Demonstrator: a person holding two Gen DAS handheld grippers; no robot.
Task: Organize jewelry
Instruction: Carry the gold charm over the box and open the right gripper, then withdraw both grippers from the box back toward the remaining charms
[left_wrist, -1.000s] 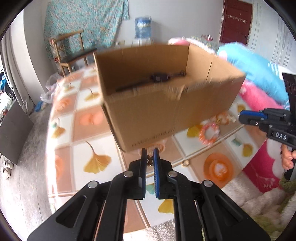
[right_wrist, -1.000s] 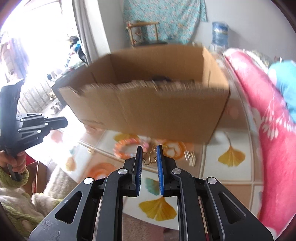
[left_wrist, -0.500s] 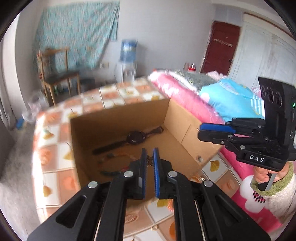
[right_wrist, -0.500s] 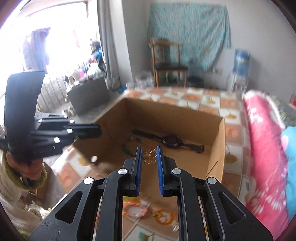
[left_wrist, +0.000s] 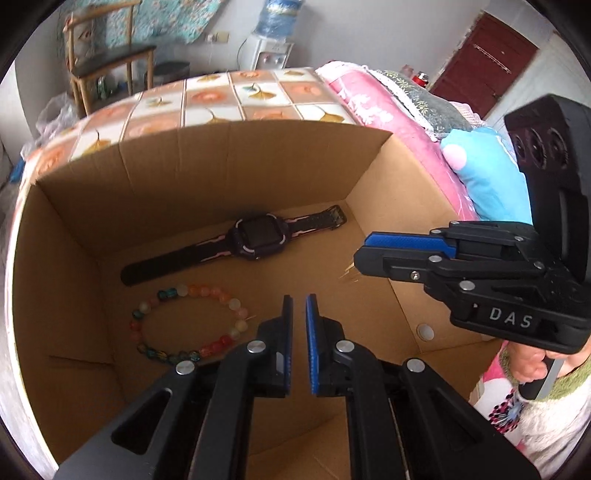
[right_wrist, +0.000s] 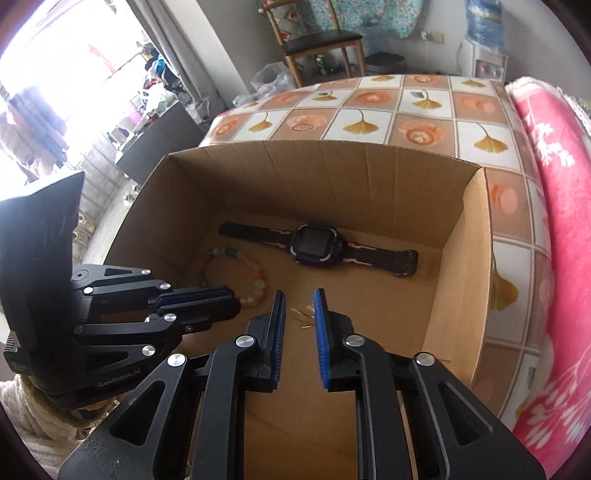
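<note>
Both grippers hang over an open cardboard box (left_wrist: 229, 173) (right_wrist: 476, 258). Inside lie a dark watch (left_wrist: 258, 240) (right_wrist: 317, 245) and a multicoloured bead bracelet (left_wrist: 184, 321) (right_wrist: 255, 273). My left gripper (left_wrist: 299, 302) has its jaws a narrow gap apart with nothing between them; it also shows in the right wrist view (right_wrist: 221, 301). My right gripper (right_wrist: 298, 295) is open, and a small blurred gold piece (right_wrist: 303, 314) shows just below its tips, off the pads. In the left wrist view the right gripper (left_wrist: 369, 251) has the same gold blur (left_wrist: 349, 273) under it.
The box stands on a table with a tiled orange and ginkgo-leaf cloth (right_wrist: 369, 107). Pink bedding (right_wrist: 554, 184) lies along the right, with a blue pillow (left_wrist: 487, 177). A chair (right_wrist: 317, 37) and a water dispenser (left_wrist: 273, 37) stand behind.
Both grippers moved forward and down over the box. Each held a small gold piece half a second ago; now the left holds nothing and the right's jaws have opened, its piece blurred below.
</note>
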